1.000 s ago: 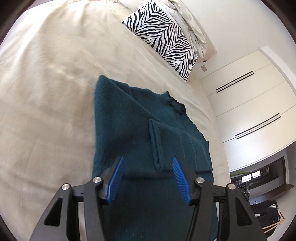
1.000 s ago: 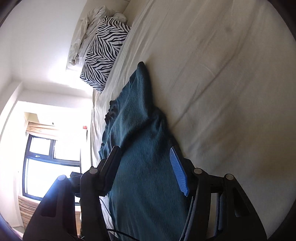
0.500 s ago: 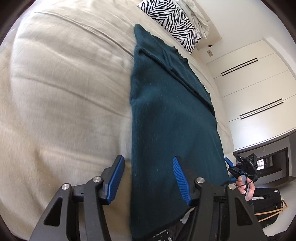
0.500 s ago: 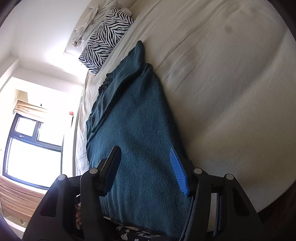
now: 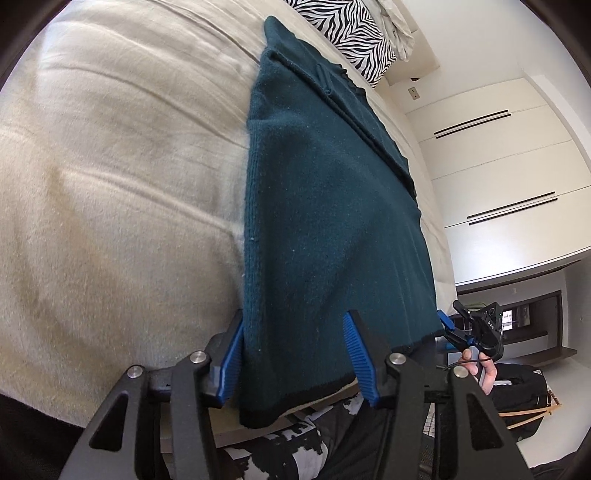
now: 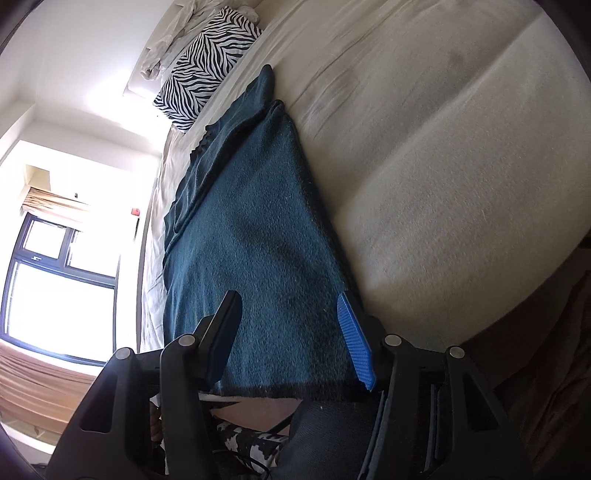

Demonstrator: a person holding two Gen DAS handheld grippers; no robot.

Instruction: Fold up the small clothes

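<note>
1. Two grippers sit at the near hem of the dark teal knitted sweater (image 5: 332,221), which lies flat on the cream bedspread (image 5: 110,184). Its sides appear already turned in, so it makes one long strip.
2. That strip's long axis runs straight away from my fingers, from the black-edged hem (image 5: 295,406) hanging slightly over the bed's near edge toward the zebra-striped pillow (image 5: 347,33) at the far end.
3. My left gripper (image 5: 293,360) has its blue-padded fingers spread wide. They straddle the hem's left corner: the left finger (image 5: 231,360) is just outside the sweater's left edge, the other over the cloth. Nothing is pinched.
4. My right gripper (image 6: 291,339) is likewise spread apart, straddling the hem's right corner; its blue pad (image 6: 354,343) sits right at the sweater's right edge and its dark finger (image 6: 221,339) over the cloth. It pinches nothing either.
5. Seen from the left wrist, the right gripper's tip is level with the hem, so both hands are about equally near it, each at its own corner.
6. I judge the coming move to be a pinch on both hem corners, then a carry forward along the long axis to halve the strip. What matters is that the hem lies directly between my fingers and crosswise to them.
</note>
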